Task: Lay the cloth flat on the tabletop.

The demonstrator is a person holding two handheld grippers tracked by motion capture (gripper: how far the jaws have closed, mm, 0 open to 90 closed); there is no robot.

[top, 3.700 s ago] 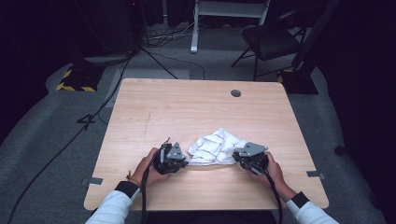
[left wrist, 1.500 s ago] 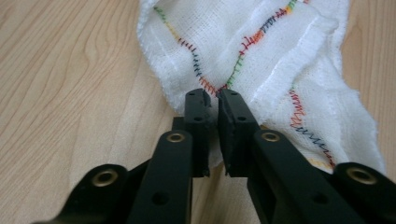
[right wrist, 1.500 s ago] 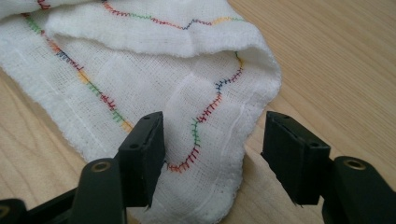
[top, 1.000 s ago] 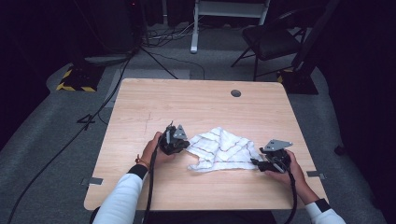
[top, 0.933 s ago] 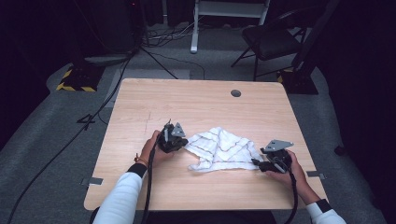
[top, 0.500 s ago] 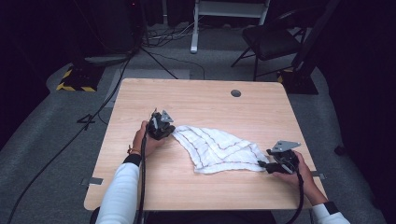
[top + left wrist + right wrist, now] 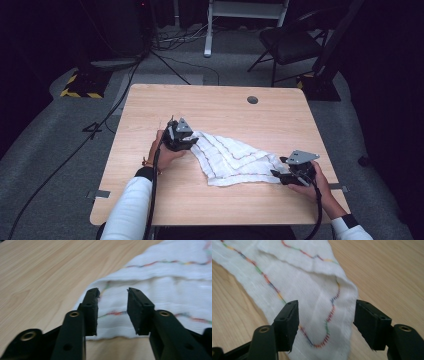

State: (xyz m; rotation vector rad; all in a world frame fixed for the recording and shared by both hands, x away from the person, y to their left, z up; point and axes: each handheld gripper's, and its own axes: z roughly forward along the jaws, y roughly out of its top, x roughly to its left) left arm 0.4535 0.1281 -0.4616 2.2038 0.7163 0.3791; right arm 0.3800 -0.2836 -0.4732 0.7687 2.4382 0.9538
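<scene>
Now the white cloth [image 7: 232, 159] with its thin coloured stitch lines lies spread on the wooden table [image 7: 215, 107], a little below and right of the middle of the high view, stretched from upper left to lower right between the two tools. The left gripper [image 7: 186, 142] sits at the cloth's upper left corner, held by the person's left hand [image 7: 164, 152]. In the left gripper view its jaws have just been opening and now stand apart, with the cloth [image 7: 160, 287] lying flat on the table beneath and beyond them, not pinched. The right gripper [image 7: 278, 173] is at the cloth's lower right end, near the right edge of the table, in the right hand [image 7: 312, 181]. In the right gripper view its jaws stand wide apart on either side of a narrow tongue of cloth [image 7: 312, 295]; the pads do not press on it, and the fabric rests slack on the wood with a soft fold along its upper edge.
</scene>
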